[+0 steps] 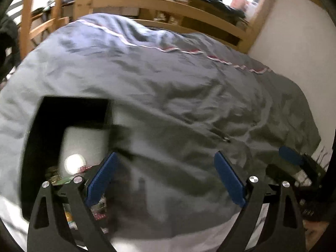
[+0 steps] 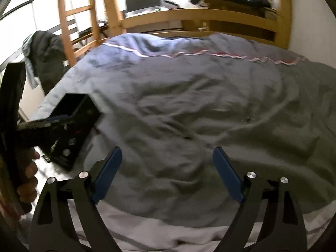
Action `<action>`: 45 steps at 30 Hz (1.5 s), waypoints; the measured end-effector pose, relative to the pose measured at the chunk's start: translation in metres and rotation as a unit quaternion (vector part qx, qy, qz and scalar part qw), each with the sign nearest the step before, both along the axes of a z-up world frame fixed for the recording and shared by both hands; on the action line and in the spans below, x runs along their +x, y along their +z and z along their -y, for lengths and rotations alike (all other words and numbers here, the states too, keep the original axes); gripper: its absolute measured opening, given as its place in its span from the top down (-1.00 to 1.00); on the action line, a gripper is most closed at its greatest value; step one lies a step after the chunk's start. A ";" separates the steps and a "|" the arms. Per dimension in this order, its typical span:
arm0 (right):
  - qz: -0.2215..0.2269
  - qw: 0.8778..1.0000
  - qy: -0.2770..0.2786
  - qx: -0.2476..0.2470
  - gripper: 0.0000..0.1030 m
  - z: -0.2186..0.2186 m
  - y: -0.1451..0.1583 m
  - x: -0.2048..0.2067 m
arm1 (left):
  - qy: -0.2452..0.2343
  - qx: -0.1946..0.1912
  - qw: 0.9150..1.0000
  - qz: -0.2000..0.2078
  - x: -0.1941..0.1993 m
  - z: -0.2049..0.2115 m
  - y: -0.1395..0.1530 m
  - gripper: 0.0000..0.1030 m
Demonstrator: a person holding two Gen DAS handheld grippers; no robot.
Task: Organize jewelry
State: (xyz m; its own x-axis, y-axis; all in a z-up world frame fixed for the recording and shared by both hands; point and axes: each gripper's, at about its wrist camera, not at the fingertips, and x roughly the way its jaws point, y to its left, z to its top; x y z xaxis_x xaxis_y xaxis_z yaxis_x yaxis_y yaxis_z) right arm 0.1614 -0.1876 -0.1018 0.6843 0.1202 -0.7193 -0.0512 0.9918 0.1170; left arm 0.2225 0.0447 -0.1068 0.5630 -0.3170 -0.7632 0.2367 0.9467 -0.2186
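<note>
A black jewelry box (image 1: 33, 147) lies open on the grey duvet at the lower left of the left wrist view. A mirror (image 1: 84, 142) in it reflects a bright light. Small red and gold jewelry pieces (image 1: 96, 209) show behind my left finger. My left gripper (image 1: 166, 154) is open over bare duvet just right of the box, holding nothing. A thin dark item (image 1: 225, 139) lies on the duvet ahead; blur hides what it is. My right gripper (image 2: 167, 149) is open and empty, with that thin item (image 2: 184, 135) just beyond its tips.
The grey duvet (image 2: 189, 84) with a red-and-white trim covers the bed. A wooden bed frame (image 2: 189, 15) and a ladder (image 2: 65, 21) stand behind it. A hand (image 2: 27, 178) holds the left gripper's black body (image 2: 63, 130) at the left. A white wall (image 1: 294, 42) runs along the right.
</note>
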 end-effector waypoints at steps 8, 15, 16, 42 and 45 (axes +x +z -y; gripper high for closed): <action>0.001 0.999 -0.031 -0.013 -0.19 0.059 -0.020 0.032 | -0.090 -0.010 0.996 0.018 0.018 0.072 -0.016 -0.59; 0.001 0.999 -0.045 -0.011 0.02 0.088 -0.049 0.074 | -0.149 -0.020 0.989 -0.003 0.040 0.122 -0.051 -0.04; -0.001 0.999 -0.046 -0.005 0.07 0.090 -0.053 0.078 | -0.154 -0.016 0.988 -0.008 0.041 0.126 -0.059 0.03; -0.001 0.996 -0.089 -0.033 0.14 0.092 -0.089 0.112 | -0.165 -0.036 0.986 -0.010 0.047 0.128 -0.080 0.11; -0.002 0.996 -0.090 -0.019 0.16 0.097 -0.092 0.108 | -0.161 -0.028 0.986 -0.012 0.046 0.129 -0.080 0.30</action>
State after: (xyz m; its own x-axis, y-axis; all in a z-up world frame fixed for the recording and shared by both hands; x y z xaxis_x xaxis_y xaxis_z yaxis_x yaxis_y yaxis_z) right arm 0.2698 -0.2843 -0.1935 0.6892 -0.0320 -0.7239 0.1284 0.9886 0.0786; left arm 0.2686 -0.0843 -0.1870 0.4074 -0.5193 -0.7513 0.5177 0.8090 -0.2785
